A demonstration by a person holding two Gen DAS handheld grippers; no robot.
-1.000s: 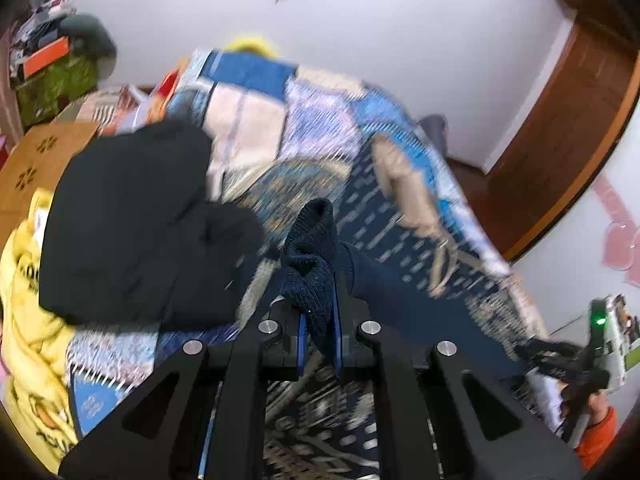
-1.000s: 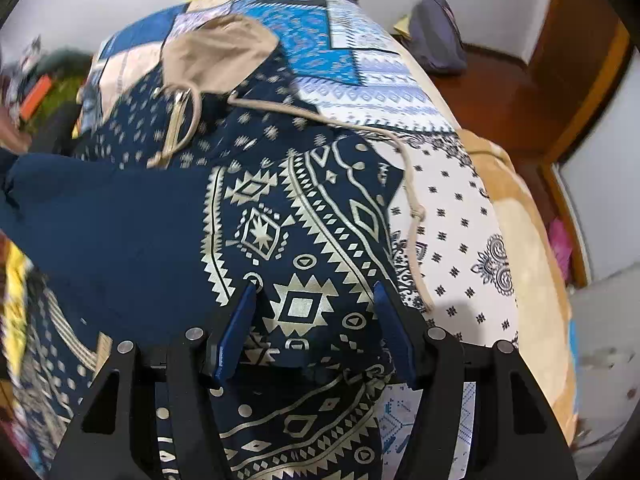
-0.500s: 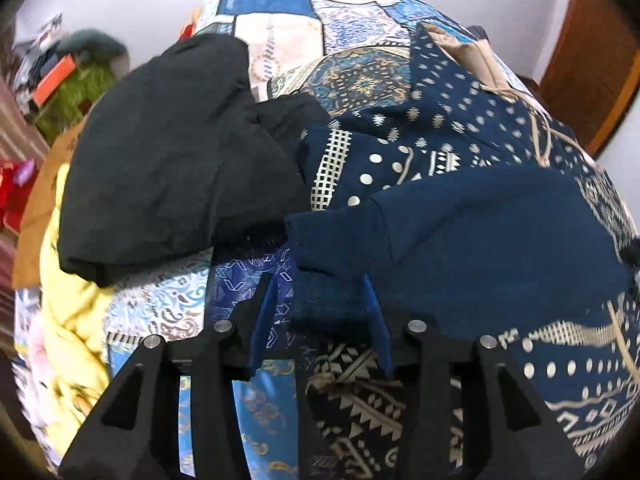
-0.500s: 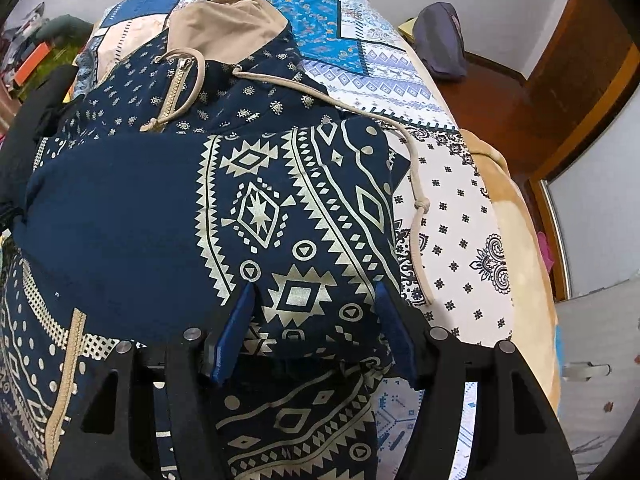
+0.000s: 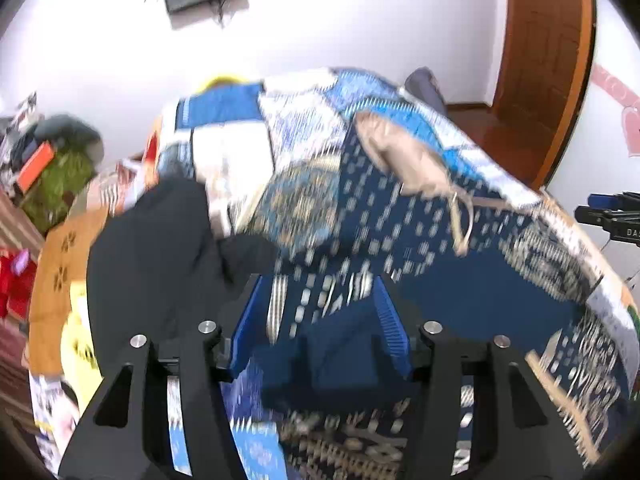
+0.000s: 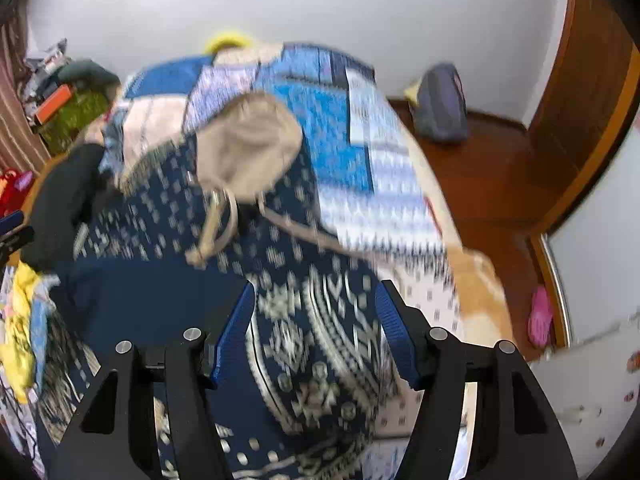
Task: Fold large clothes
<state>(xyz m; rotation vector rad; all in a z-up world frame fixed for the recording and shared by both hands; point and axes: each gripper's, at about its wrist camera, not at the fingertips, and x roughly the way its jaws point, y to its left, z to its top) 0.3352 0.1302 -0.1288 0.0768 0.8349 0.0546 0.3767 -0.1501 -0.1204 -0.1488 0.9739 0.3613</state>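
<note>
A navy hoodie point(image 5: 460, 268) with cream patterns and a tan hood point(image 5: 404, 152) lies spread on the bed. Its plain navy sleeve point(image 5: 340, 360) is folded across the body. My left gripper point(image 5: 320, 312) is open above the sleeve cuff, holding nothing. In the right wrist view the hoodie point(image 6: 304, 320) fills the foreground, tan hood point(image 6: 248, 144) farther back with drawstrings. My right gripper point(image 6: 316, 320) is open above the patterned hem and is empty. Both views are blurred by motion.
The bed has a blue patchwork quilt point(image 5: 304, 128). A black garment point(image 5: 152, 256) and a yellow one point(image 5: 80, 344) lie at the left. A grey bag point(image 6: 440, 104) sits on the wooden floor by the brown door point(image 6: 592, 80). Clutter stands at the far left point(image 5: 52, 168).
The left gripper let go of the navy sleeve cuff, leaving it laid across the hoodie, and opened wide. Both grippers have lifted and tilted up, so the wall shows.
</note>
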